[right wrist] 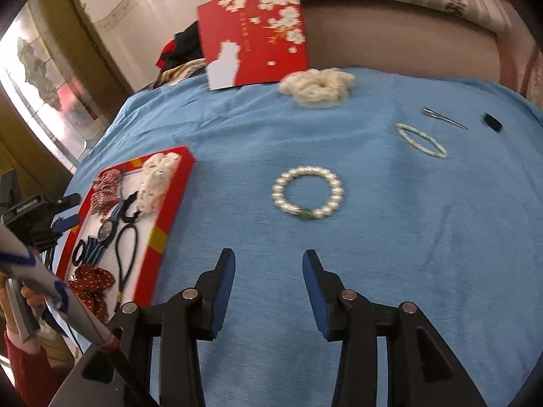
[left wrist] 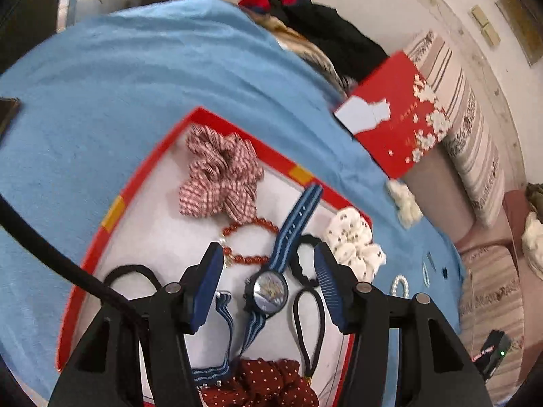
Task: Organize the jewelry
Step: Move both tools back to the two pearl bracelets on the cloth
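A red-rimmed white tray (left wrist: 112,210) lies on the blue cloth and shows at the left of the right wrist view (right wrist: 176,190). It holds a blue-strapped watch (left wrist: 268,288), a red bead bracelet (left wrist: 249,227), a checked scrunchie (left wrist: 220,176), a white scrunchie (left wrist: 353,240), a red dotted scrunchie (left wrist: 268,383) and black hair ties (left wrist: 309,322). My left gripper (left wrist: 268,257) is open, over the watch. My right gripper (right wrist: 268,261) is open, empty, just short of a white pearl bracelet (right wrist: 307,191) on the cloth.
On the blue cloth (right wrist: 407,237) lie a fluffy cream scrunchie (right wrist: 315,84), a thin white bead bracelet (right wrist: 420,140), a metal hair clip (right wrist: 444,118) and a small black piece (right wrist: 490,122). The red flowered lid (right wrist: 254,34) leans at the back. Clothes (left wrist: 322,30) lie beyond.
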Available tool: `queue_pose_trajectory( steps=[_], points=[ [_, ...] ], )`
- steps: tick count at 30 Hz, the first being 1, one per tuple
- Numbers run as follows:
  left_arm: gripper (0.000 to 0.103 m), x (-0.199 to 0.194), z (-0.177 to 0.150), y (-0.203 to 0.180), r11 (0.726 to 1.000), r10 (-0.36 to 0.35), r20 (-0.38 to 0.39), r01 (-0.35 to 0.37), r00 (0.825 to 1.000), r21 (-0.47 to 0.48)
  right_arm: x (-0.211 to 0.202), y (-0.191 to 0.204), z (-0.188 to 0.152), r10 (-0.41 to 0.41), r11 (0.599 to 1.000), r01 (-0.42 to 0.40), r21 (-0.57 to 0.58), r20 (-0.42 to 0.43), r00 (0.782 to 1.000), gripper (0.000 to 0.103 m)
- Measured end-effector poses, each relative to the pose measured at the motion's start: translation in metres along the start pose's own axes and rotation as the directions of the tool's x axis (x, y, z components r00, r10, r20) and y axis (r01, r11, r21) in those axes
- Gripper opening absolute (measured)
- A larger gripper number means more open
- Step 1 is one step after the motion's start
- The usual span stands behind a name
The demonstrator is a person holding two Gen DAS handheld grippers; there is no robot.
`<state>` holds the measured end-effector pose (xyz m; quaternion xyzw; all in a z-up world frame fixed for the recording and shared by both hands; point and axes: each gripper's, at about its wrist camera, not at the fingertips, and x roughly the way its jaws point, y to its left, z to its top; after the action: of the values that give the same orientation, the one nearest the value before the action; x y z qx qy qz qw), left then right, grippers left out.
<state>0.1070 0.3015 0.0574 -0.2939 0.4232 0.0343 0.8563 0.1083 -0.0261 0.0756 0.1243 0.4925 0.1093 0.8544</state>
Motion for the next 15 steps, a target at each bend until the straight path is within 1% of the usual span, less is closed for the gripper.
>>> queue_pose_trajectory(
  steps=[3, 7, 9, 12, 15],
  points=[
    [0.053, -0.003, -0.003, -0.013, 0.999, -0.009, 0.021, 0.008, 1.000, 0.036, -0.008, -0.029, -0.002, -0.036, 0.999, 0.036, 0.039, 0.009, 0.999, 0.045],
    [0.053, -0.002, -0.017, -0.049, 0.991, -0.025, 0.034, 0.021, 0.999, 0.129, -0.019, -0.070, -0.003, -0.080, 0.992, 0.077, 0.099, 0.021, 0.997, 0.045],
    [0.053, -0.001, -0.029, -0.071, 0.983, -0.024, 0.030, 0.018, 0.999, 0.182, -0.023, -0.090, -0.005, -0.102, 0.988, 0.098, 0.123, 0.028, 0.994, 0.045],
    [0.053, 0.001, -0.054, -0.108, 0.962, -0.013, 0.034, 0.003, 0.999, 0.275, -0.028, -0.116, -0.005, -0.131, 0.981, 0.124, 0.151, 0.040, 0.991, 0.045],
    [0.053, 0.011, -0.083, -0.148, 0.919, 0.022, 0.031, -0.032, 0.999, 0.392, -0.030, -0.139, -0.003, -0.146, 0.974, 0.136, 0.181, 0.048, 0.988, 0.045]
  ],
)
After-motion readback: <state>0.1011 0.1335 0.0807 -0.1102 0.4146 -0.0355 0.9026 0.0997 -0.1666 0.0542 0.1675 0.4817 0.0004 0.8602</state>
